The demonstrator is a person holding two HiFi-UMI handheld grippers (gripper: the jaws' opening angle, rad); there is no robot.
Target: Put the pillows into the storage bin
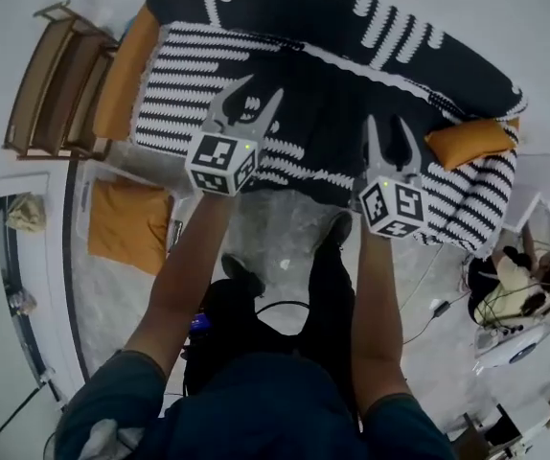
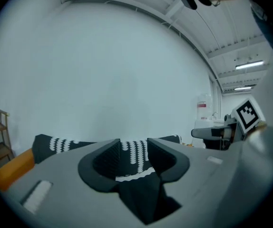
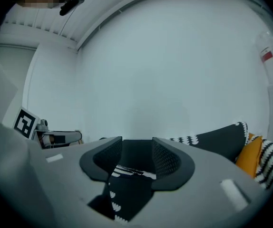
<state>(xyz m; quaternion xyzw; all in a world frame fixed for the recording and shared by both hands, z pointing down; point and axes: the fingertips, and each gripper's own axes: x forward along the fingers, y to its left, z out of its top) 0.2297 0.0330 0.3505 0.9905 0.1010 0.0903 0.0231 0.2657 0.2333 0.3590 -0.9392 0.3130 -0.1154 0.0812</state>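
A sofa [image 1: 352, 84] under a black-and-white patterned cover fills the top of the head view. One orange pillow [image 1: 126, 70] leans at its left end and another orange pillow [image 1: 469, 140] lies at its right end. A third orange pillow [image 1: 129, 223] lies inside the clear storage bin [image 1: 83, 195] on the floor to the left. My left gripper [image 1: 266, 85] and right gripper [image 1: 386, 123] hover side by side over the seat, both open with nothing between the jaws. The left gripper view shows the left pillow [image 2: 10, 167]; the right gripper view shows the right pillow [image 3: 250, 156].
A wooden rack [image 1: 55, 75] stands left of the sofa. Cables and small clutter [image 1: 515, 295] lie on the floor at the right. The person's feet [image 1: 241, 274] stand just in front of the sofa. A white wall is behind it.
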